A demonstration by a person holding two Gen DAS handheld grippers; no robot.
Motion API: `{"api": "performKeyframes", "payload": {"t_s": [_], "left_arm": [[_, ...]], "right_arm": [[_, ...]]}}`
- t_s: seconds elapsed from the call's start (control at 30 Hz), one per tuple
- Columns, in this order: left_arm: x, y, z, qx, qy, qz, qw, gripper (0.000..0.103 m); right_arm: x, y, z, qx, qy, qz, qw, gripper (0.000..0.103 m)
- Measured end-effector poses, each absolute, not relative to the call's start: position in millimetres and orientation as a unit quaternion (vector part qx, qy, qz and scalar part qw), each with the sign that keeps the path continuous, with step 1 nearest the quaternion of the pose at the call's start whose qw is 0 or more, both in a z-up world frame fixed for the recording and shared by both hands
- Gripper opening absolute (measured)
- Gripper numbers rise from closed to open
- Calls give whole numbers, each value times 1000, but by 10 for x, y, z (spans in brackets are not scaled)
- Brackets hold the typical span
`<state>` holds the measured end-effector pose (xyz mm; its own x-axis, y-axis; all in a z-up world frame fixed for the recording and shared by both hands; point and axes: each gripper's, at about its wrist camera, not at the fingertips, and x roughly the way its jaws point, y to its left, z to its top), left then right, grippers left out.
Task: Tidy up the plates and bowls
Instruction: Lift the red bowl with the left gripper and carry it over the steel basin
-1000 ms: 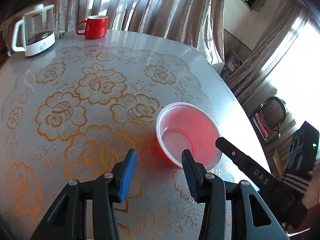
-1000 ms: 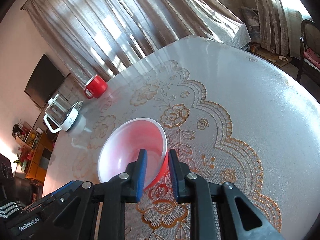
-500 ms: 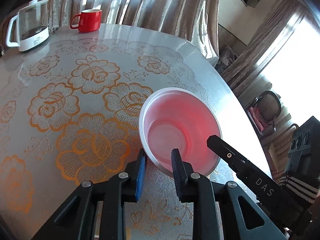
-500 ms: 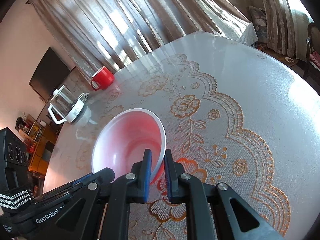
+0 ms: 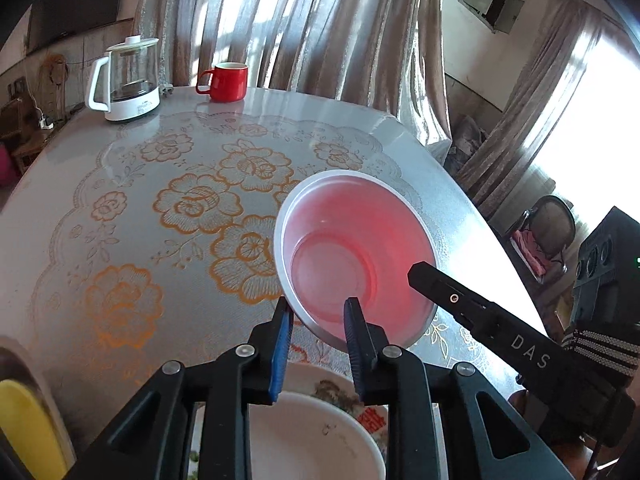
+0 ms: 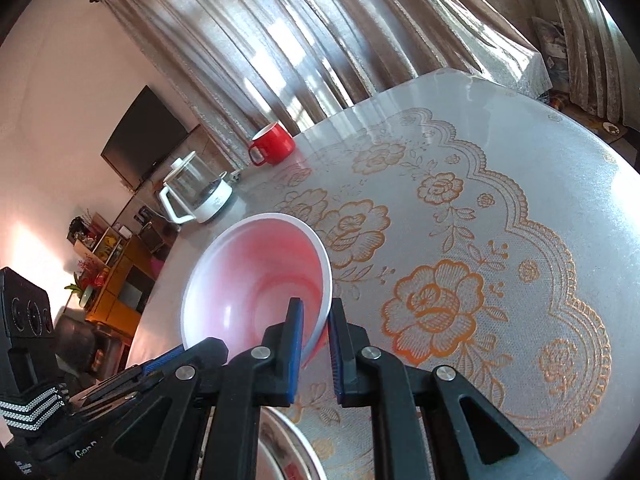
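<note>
Pink plastic bowl (image 5: pixel 356 248), empty, rim pinched in both grippers' closed jaws.

Bright window glare, fisheye-warped edges

Red bowl (image 5: pixel 356 252): thin plastic, white inside with the red outer wall glowing through, white rim, flat round base ring visible in the bottom. Empty. Tilted, its mouth tipped toward the left wrist view, clear of the table. In the right wrist view the bowl (image 6: pixel 256 284) shows its mouth facing 9 o'clock, red outer wall visible at the 5 o'clock edge.

White bowl (image 5: pixel 316 440): ceramic-looking, upright on the table, at 6 o'clock from the red bowl, partly hidden. A few dark specks inside. It sits on a patterned plate (image 5: pixel 340 396) with a green and red print; only the plate's far rim shows.
</note>
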<state>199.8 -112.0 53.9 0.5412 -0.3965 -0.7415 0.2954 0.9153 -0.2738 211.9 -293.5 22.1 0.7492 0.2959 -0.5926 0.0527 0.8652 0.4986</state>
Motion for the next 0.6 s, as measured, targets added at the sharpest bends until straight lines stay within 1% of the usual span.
{"api": "performKeyframes", "payload": {"t_s": [0.27, 0.33, 0.6], "left_arm": [[1592, -719, 582, -49, 418, -164, 892, 25], [1484, -603, 605, -52, 411, -160, 896, 28], [1164, -210, 676, -58, 389, -137, 909, 29]], "right_arm": [[1933, -2473, 279, 233, 352, 107, 900, 11], [1893, -2364, 294, 229, 352, 116, 900, 11], [1726, -1940, 341, 209, 355, 148, 899, 11]]}}
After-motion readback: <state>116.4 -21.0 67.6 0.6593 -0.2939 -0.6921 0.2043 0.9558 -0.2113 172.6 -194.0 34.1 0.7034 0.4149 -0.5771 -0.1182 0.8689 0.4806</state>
